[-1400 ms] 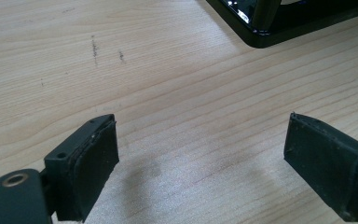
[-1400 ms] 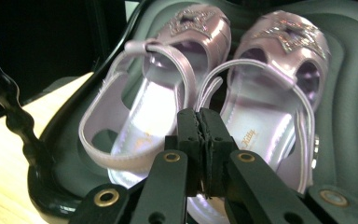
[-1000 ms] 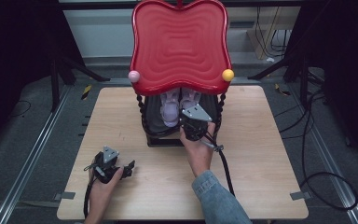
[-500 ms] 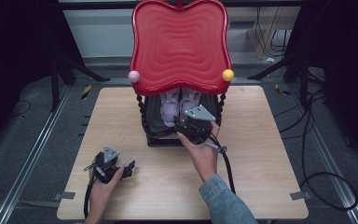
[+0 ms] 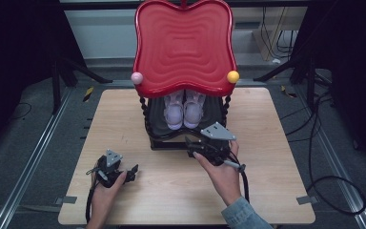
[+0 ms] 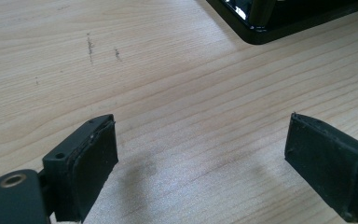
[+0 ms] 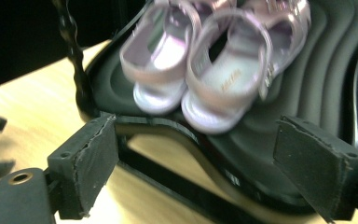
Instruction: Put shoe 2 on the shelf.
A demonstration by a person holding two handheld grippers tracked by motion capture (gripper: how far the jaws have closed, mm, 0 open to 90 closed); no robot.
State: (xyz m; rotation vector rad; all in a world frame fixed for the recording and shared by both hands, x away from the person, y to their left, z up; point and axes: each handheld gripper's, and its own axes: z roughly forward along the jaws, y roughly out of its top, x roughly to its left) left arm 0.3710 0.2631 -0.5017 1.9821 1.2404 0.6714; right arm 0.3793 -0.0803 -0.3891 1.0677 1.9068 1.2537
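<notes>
The left hand (image 5: 106, 187) comes in from the bottom edge and holds the left tool (image 5: 132, 172) low over the near left part of the table (image 5: 276, 143), its jaws pointing to the right. In the left gripper view its jaws stand wide apart with nothing between them. The right hand (image 5: 221, 174), on a forearm in a denim sleeve (image 5: 240, 217), reaches farther forward and holds the right tool (image 5: 188, 145) near the table's middle, jaws pointing left and forward. In the right gripper view these jaws are also spread wide, gripping nothing.
</notes>
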